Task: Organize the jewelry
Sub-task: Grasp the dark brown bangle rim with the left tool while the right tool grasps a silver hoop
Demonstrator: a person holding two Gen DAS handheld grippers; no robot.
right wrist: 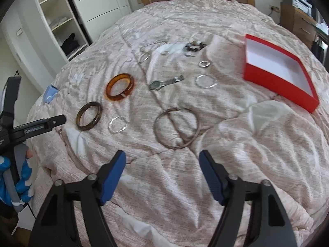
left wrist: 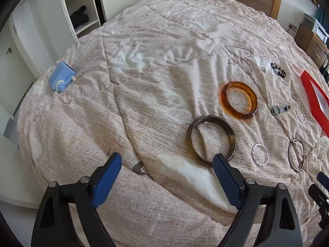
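Jewelry lies spread over a beige bedspread (left wrist: 156,103). A dark brown bangle (left wrist: 211,139) (right wrist: 88,116) sits just beyond my left gripper (left wrist: 167,160), whose right blue fingertip overlaps the bangle's near rim; the jaws stand apart with nothing pressed between them. An amber bangle (left wrist: 239,100) (right wrist: 120,87) lies further back. A large thin metal hoop (right wrist: 177,130) (left wrist: 296,154) rests right ahead of my right gripper (right wrist: 162,158), which is open and holds nothing. The red box (right wrist: 281,76) with a white inside lies open at the right.
A wristwatch (right wrist: 165,83), thin silver rings (right wrist: 118,124) (right wrist: 206,81), a chain (left wrist: 242,55) and dark beads (right wrist: 195,46) lie behind. A blue object (left wrist: 61,79) sits at the bed's left edge. A blue-gloved hand (right wrist: 20,183) grips the left tool. Wardrobe and drawers surround the bed.
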